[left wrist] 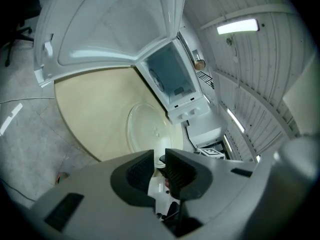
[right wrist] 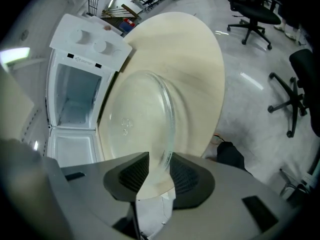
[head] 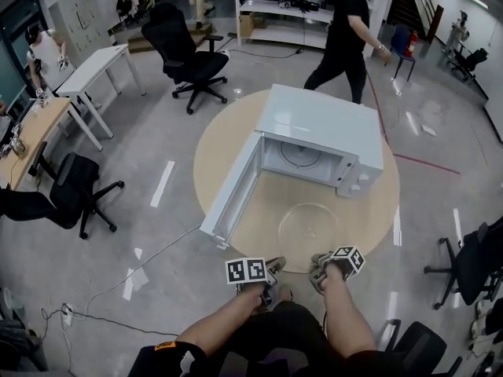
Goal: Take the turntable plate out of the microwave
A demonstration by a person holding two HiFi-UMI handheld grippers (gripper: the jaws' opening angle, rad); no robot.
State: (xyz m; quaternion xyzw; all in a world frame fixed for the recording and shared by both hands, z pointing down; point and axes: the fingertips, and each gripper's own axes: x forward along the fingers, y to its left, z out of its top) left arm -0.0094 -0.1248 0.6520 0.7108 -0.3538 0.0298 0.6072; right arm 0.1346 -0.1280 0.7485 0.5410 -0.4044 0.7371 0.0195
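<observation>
The clear glass turntable plate (head: 309, 225) lies flat on the round wooden table (head: 228, 132), in front of the white microwave (head: 322, 124). The microwave's door (head: 236, 191) hangs wide open. My right gripper (head: 318, 264) is at the plate's near rim. In the right gripper view the plate (right wrist: 140, 119) runs down between the jaws of the right gripper (right wrist: 159, 165), which are shut on its rim. My left gripper (head: 273, 269) hangs just off the table's near edge. Its jaws (left wrist: 160, 160) are shut with nothing between them, and the plate (left wrist: 145, 131) lies beyond them.
Black office chairs (head: 189, 53) stand round the table, with another (head: 78, 191) at the left. A person (head: 346, 34) walks behind the microwave. Desks (head: 94, 69) line the left side, and a cable (head: 141, 265) runs over the floor.
</observation>
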